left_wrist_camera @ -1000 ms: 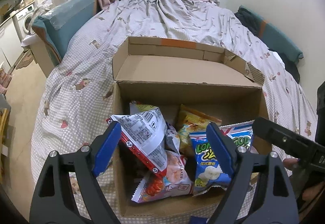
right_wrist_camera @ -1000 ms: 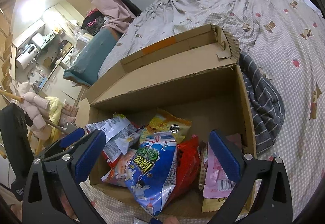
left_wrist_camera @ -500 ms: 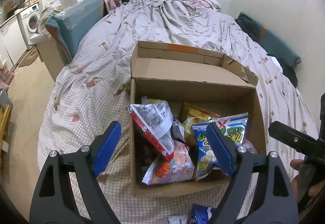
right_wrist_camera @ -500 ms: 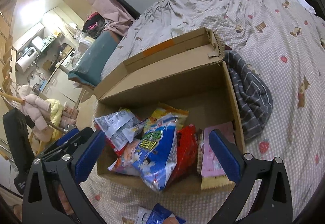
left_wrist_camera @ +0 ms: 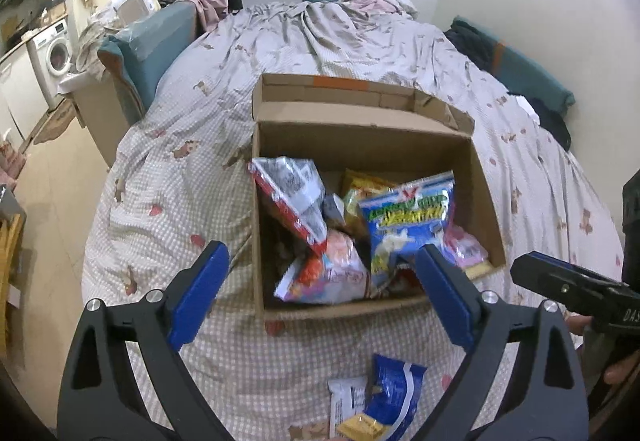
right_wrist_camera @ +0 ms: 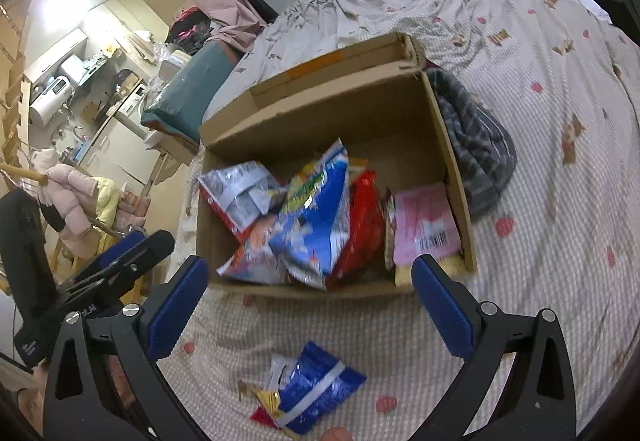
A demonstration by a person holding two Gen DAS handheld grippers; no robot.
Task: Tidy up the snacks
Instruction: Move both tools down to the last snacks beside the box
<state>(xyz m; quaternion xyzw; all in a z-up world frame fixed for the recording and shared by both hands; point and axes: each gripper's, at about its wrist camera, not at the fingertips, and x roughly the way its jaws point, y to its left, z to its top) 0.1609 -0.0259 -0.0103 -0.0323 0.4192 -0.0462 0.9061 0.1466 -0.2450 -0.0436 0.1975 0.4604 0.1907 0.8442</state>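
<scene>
Left gripper (left_wrist_camera: 322, 295): jaws wide, nothing between the pads; they have just been opening further. It hangs above the bed (left_wrist_camera: 168, 201), over the near edge of the box (left_wrist_camera: 340, 311).

Right gripper (right_wrist_camera: 310, 307): jaws wide, empty, also over the box's near edge. Each gripper shows at the edge of the other's view.

Box: open cardboard, sitting on the checked bedspread, far flap folded back. Contents, left to right:
- silver-and-red bag (left_wrist_camera: 292, 193), tilted against the left wall
- orange-pink bag (left_wrist_camera: 332, 269), lying at the near left
- yellow bag (left_wrist_camera: 360, 187), at the back, mostly hidden
- blue bag (right_wrist_camera: 316, 217), upright in the middle
- red bag (right_wrist_camera: 362, 225), just right of the blue one
- pink packet (right_wrist_camera: 426, 225), flat against the right wall

Outside the box: a small blue packet (right_wrist_camera: 316, 389) on the bedspread near the box's front wall, with a white wrapper (left_wrist_camera: 346, 405) and a yellow piece touching it.

Striped cloth (right_wrist_camera: 476, 145) is bunched against the box's right wall.
</scene>
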